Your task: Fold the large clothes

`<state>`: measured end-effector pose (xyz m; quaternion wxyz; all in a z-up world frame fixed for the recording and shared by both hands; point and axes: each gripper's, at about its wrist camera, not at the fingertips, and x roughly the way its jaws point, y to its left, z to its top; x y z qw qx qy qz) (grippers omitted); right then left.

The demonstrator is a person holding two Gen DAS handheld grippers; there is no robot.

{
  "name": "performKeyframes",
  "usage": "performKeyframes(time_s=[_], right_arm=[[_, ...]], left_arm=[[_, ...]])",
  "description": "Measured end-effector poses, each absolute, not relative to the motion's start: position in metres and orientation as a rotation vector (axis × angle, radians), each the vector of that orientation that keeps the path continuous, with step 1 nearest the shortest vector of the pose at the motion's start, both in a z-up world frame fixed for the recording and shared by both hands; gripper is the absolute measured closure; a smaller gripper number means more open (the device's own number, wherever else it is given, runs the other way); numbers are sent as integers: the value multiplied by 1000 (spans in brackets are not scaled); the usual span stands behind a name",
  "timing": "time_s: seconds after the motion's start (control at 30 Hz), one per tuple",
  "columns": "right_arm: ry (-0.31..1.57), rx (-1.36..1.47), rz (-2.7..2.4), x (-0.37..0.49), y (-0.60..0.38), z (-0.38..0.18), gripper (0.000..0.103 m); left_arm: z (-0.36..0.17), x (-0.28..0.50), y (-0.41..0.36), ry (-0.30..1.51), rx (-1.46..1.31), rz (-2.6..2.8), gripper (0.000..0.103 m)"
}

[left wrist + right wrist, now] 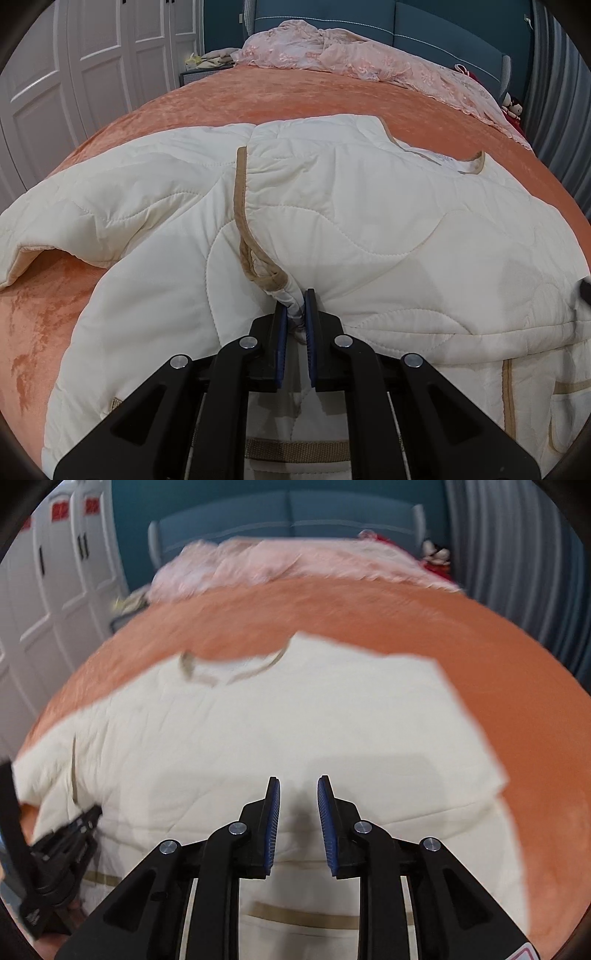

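Note:
A cream quilted jacket (332, 206) with tan trim lies spread on the orange bed; it also fills the right wrist view (295, 716). My left gripper (297, 314) is shut on a bunched fold of the jacket's tan-trimmed front edge, near the middle of the garment. A sleeve (74, 221) lies out to the left. My right gripper (298, 794) is open and empty, hovering above the jacket's lower right part. The left gripper shows at the left edge of the right wrist view (74, 830). The right wrist view is motion-blurred.
The orange bedspread (295, 96) surrounds the jacket. A pink lace blanket (351, 55) is piled at the far end by the blue headboard (424, 26). White wardrobe doors (92, 55) stand at left, grey curtains (517, 572) at right.

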<state>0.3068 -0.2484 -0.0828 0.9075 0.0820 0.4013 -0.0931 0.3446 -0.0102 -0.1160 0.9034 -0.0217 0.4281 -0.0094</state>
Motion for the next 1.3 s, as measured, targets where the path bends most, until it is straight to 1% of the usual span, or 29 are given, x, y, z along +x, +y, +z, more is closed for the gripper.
performKeyframes(time_s=[0.1, 0.4, 0.47, 0.5, 0.53, 0.57, 0.63, 0.7, 0.73, 0.83, 0.97, 1.07, 1.1, 1.13, 1.17, 1.2, 1.23, 1.3], right_arm=[[865, 149, -201, 310, -239, -108, 81], [856, 137, -204, 309, -236, -122, 81], [859, 138, -205, 311, -234, -120, 81], [862, 145, -204, 310, -235, -117, 81], [864, 145, -207, 309, -235, -113, 81], [866, 135, -214, 304, -233, -107, 80], [853, 115, -210, 286, -225, -95, 78], [843, 116, -172, 263, -216, -89, 76], [841, 114, -151, 248, -211, -86, 75], [846, 122, -126, 214, -203, -82, 72], [870, 208, -110, 181, -201, -83, 71], [899, 243, -107, 167, -198, -88, 71], [912, 242, -106, 162, -195, -90, 71], [917, 236, -106, 157, -192, -91, 71], [921, 229, -104, 154, -190, -91, 71], [924, 223, -102, 152, -190, -91, 71], [926, 210, -100, 150, -188, -90, 71], [926, 186, -95, 146, -186, -87, 70]], left_arm=[[-116, 344, -11, 877, -44, -19, 95], [-115, 343, -7, 867, -70, -31, 93], [-109, 341, 12, 878, -184, -72, 86], [-105, 338, 26, 890, -258, -94, 75], [-100, 335, 42, 901, -332, -115, 61], [-93, 327, 65, 905, -416, -123, 54], [-79, 307, 108, 878, -499, -77, 34], [-66, 288, 168, 848, -514, 37, 24], [-64, 284, 189, 843, -518, 83, 22], [-70, 276, 279, 867, -591, 257, 22], [-86, 265, 381, 832, -800, 425, 22], [-95, 270, 410, 790, -875, 435, 26], [-93, 275, 412, 790, -862, 444, 35], [-91, 283, 410, 798, -834, 441, 56], [-91, 290, 407, 817, -816, 431, 69], [-90, 297, 404, 841, -804, 419, 94], [-86, 304, 399, 853, -797, 400, 94], [-58, 317, 384, 825, -731, 357, 96]])
